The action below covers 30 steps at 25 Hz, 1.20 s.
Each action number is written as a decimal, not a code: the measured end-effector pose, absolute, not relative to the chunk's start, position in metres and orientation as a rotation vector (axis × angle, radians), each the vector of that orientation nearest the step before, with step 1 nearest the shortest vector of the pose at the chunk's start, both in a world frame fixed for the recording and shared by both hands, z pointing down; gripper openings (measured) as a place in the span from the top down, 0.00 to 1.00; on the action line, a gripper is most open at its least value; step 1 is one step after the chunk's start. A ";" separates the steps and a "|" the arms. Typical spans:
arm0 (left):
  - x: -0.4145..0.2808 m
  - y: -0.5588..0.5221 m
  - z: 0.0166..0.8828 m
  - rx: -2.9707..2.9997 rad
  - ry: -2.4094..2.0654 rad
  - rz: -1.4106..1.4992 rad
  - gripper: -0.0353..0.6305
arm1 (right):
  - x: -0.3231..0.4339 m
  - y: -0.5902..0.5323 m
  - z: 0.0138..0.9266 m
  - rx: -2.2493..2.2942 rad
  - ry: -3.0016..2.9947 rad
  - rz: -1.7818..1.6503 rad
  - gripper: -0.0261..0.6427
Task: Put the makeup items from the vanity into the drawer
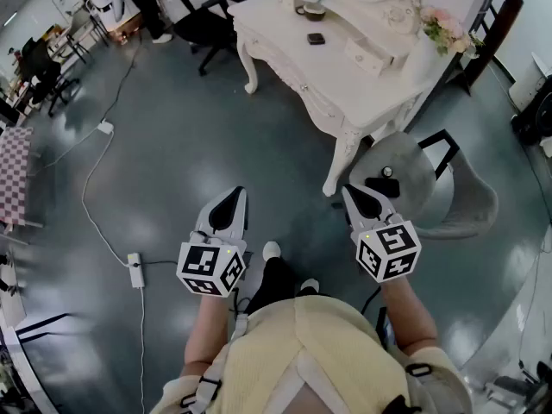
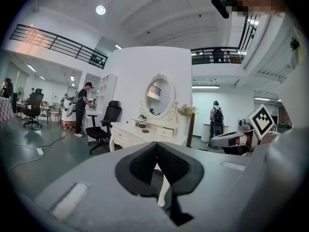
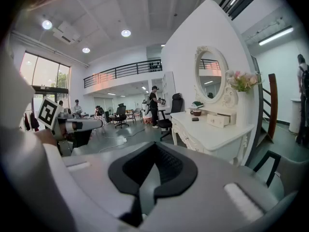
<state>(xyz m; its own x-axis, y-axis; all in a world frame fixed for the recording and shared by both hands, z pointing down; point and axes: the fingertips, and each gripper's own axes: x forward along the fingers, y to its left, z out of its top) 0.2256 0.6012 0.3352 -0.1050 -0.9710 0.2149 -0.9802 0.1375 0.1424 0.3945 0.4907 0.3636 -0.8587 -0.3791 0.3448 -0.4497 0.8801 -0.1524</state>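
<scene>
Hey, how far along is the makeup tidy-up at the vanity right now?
Done: nothing visible; a small dark case and a brown pot sit on the vanity, and its tabletop drawer looks shut. In hand: nothing; the left gripper and right gripper are shut and empty, short of the vanity. Left: step up, open the drawer, move every item.

Vanity (image 1: 362, 84) ahead of right gripper (image 1: 354, 197): white painted, smooth, satin. Floor (image 1: 190, 145) beneath: grey, glossy. Its pads (image 3: 166, 166): matt black, ribbed.
</scene>
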 end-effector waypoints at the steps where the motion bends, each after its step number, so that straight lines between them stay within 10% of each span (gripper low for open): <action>1: 0.224 0.601 0.336 1.910 -2.157 0.053 0.95 | 0.392 0.490 0.364 0.622 -2.744 0.341 0.96; 20: 0.165 0.560 0.369 1.967 -1.940 -0.012 0.95 | 0.306 0.456 0.387 0.603 -2.705 0.364 0.95; 30: 0.093 0.541 0.382 1.933 -1.934 -0.024 0.95 | 0.224 0.438 0.391 0.494 -2.704 0.349 0.78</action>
